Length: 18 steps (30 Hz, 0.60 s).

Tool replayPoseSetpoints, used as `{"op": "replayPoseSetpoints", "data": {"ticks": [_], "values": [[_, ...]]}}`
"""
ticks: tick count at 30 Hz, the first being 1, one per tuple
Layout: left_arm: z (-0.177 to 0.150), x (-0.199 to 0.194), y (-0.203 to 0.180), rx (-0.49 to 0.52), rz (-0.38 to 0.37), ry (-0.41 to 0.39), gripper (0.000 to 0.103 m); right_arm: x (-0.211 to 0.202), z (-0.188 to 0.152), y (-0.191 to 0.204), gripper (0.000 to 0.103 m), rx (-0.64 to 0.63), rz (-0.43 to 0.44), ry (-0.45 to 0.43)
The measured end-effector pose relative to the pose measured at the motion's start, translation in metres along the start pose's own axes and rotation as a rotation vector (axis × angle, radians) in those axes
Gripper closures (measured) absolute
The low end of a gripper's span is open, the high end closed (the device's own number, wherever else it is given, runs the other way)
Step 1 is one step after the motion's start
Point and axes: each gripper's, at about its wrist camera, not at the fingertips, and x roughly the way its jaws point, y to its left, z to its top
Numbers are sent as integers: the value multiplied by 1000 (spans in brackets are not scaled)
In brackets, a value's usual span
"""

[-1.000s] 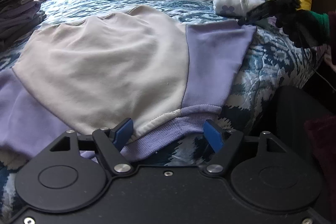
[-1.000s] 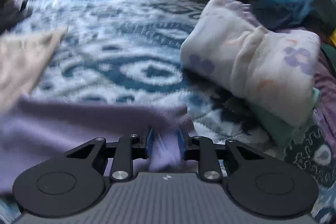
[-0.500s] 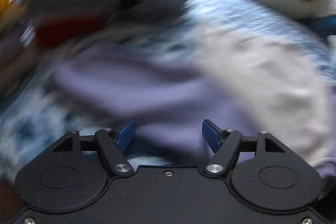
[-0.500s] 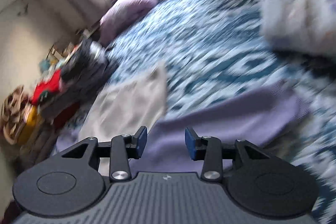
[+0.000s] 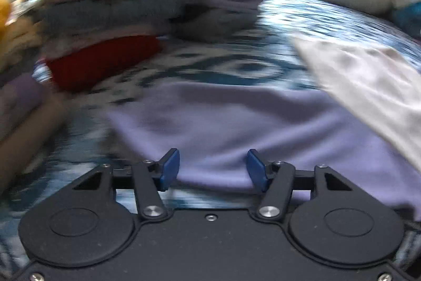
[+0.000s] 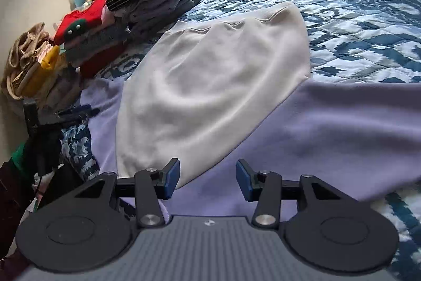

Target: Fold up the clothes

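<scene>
One blue-patterned quilt (image 6: 355,17) is your landmark. One cream-and-lilac sweatshirt (image 6: 210,86) lies spread flat on it. Two stacks of folded clothes (image 6: 126,17) sit at the quilt's left edge; a label on the top striped piece is unreadable. Your left gripper (image 5: 212,169), jaws closing, and right gripper (image 6: 208,181), jaws opening, each hang apart over a lilac sleeve, gripping nothing.

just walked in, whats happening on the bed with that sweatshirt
A person with a handheld gripper in each hand is folding a cream and lavender sweatshirt spread flat on the blue patterned quilt. The left gripper is closing over one lavender sleeve; the right gripper is opening, gripping nothing. Folded clothes are stacked nearby.
</scene>
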Motion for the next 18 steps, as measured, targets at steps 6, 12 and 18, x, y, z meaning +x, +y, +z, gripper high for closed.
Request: {"op": "replayPoseSetpoints", "data": {"ticks": [6, 12, 18], "values": [[24, 7, 1, 0, -167, -87, 51, -12, -8, -4, 50, 48, -80, 20], [45, 63, 36, -189, -126, -9, 69, -14, -11, 10, 49, 64, -152, 26], [42, 29, 22, -195, -188, -91, 62, -21, -27, 8, 43, 137, -191, -11]]}}
